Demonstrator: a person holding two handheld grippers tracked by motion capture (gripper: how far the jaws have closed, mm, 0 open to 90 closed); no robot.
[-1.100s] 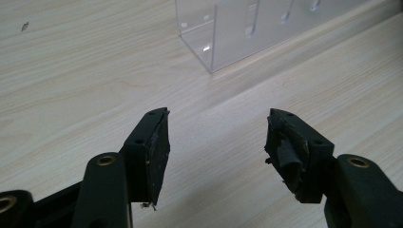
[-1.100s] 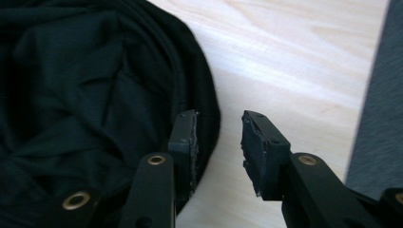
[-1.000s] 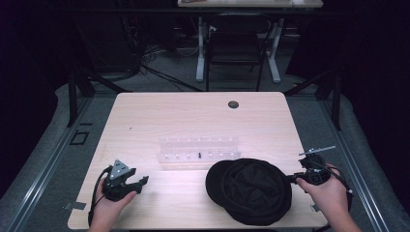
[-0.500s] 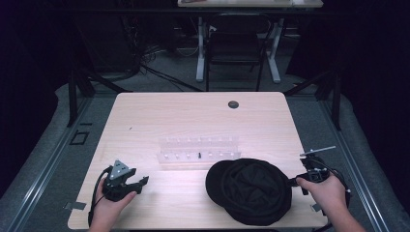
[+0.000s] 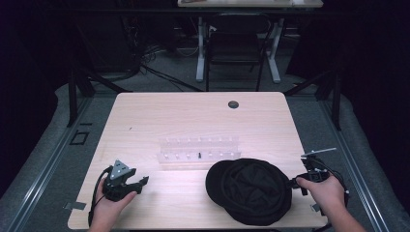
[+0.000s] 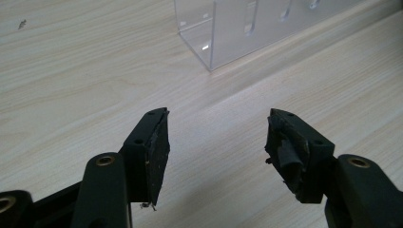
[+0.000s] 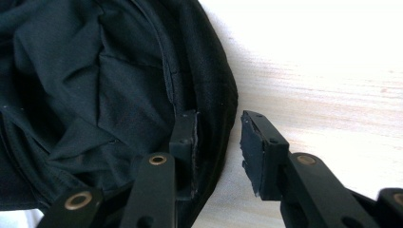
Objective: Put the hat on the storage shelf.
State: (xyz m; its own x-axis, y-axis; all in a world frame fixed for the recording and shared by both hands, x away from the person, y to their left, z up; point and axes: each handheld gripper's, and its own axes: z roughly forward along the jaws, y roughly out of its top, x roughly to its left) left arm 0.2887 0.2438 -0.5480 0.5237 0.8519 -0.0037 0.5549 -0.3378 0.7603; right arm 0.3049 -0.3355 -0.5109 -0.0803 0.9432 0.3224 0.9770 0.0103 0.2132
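- Right gripper (image 7: 217, 147) is sitting at the cap's rim with its jaws apart, one jaw over the dark cloth and the other over bare wood, so we are straddling the edge but not yet pinching it
- Left gripper (image 6: 216, 142) is resting with its jaws spread wide and nothing between them, low over the table (image 5: 193, 116) at about eight o'clock in the high view
- We are working on the black cap (image 5: 251, 188), which is lying crown down and open side up at roughly five o'clock on the table, near the front edge, just in front of the clear rack (image 5: 198, 150)
- We are judging the cap to be light and soft: its lining is creasing and folding in the right gripper view, so it is likely to sag and flop when lifted from one point
- We are expecting the stitched rim (image 7: 223, 95) to be the firmest place to grip, a doubled band of fabric that the jaws can bite without slipping, and it is already lying between them
- Counting what we are seeing: one cap, one clear rack with two rows of small slots, two grippers, and one dark round grommet (image 5: 233, 104) at twelve o'clock on the tabletop
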